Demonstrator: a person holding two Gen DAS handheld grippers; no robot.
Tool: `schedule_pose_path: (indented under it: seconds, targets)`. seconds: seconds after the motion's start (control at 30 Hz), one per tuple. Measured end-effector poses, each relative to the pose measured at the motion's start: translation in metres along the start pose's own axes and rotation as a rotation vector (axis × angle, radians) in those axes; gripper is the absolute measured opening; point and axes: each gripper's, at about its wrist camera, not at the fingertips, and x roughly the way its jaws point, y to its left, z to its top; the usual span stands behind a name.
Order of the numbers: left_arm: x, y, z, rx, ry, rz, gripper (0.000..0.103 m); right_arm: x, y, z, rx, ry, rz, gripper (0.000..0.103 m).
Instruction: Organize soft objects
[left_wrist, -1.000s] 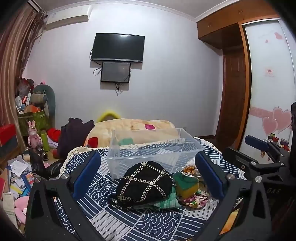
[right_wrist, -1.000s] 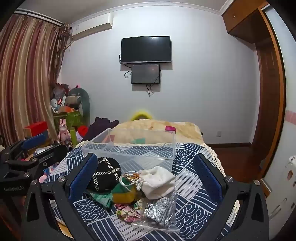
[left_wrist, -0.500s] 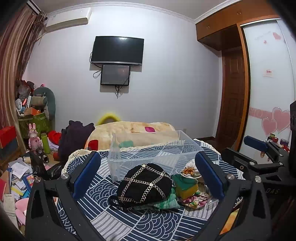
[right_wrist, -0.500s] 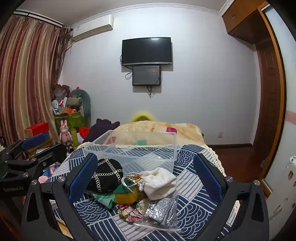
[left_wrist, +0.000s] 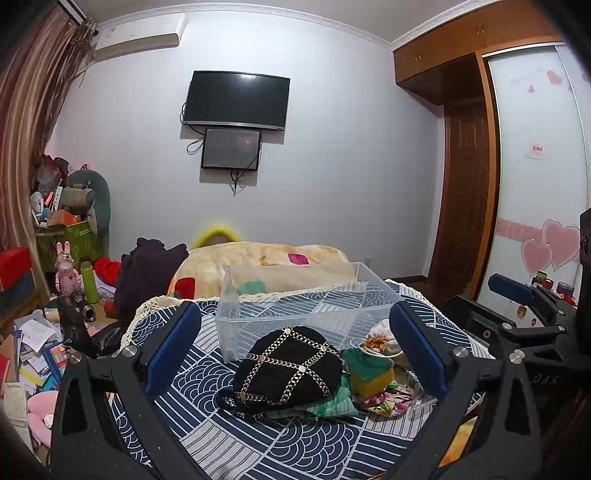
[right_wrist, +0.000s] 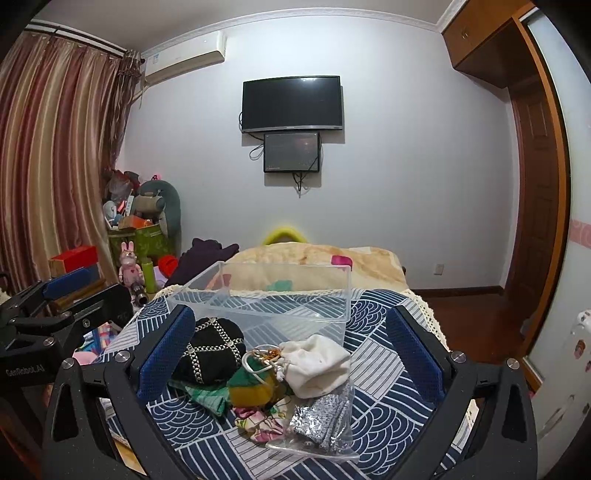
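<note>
A pile of soft things lies on the blue patterned cloth: a black cap with gold chain trim (left_wrist: 288, 369) (right_wrist: 212, 349), a green and yellow pouch (left_wrist: 369, 371) (right_wrist: 251, 389), a white drawstring bag (right_wrist: 317, 363), a silver item in a clear bag (right_wrist: 325, 417). A clear empty plastic bin (left_wrist: 295, 306) (right_wrist: 266, 299) stands just behind the pile. My left gripper (left_wrist: 295, 347) is open, above and in front of the cap. My right gripper (right_wrist: 290, 354) is open, in front of the white bag. Both are empty.
The cloth covers a small table (left_wrist: 207, 417) in front of a bed with a cream blanket (left_wrist: 266, 262). Clutter, boxes and toys (left_wrist: 66, 251) fill the floor on the left. A wardrobe with sliding doors (left_wrist: 535, 184) is on the right.
Both views shift only slightly; the pile and the bin sit a little lower and closer. Nothing was gripped or moved.
</note>
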Motion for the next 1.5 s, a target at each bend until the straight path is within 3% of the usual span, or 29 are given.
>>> schedule_pose_path:
  seconds: [1.5]
  targets:
    - [-0.0016,-0.0051,-0.0006,0.007,-0.009,-0.013,0.103,-0.0024,-0.0017,0.0029,-0.002,-0.013,-0.003,0.103]
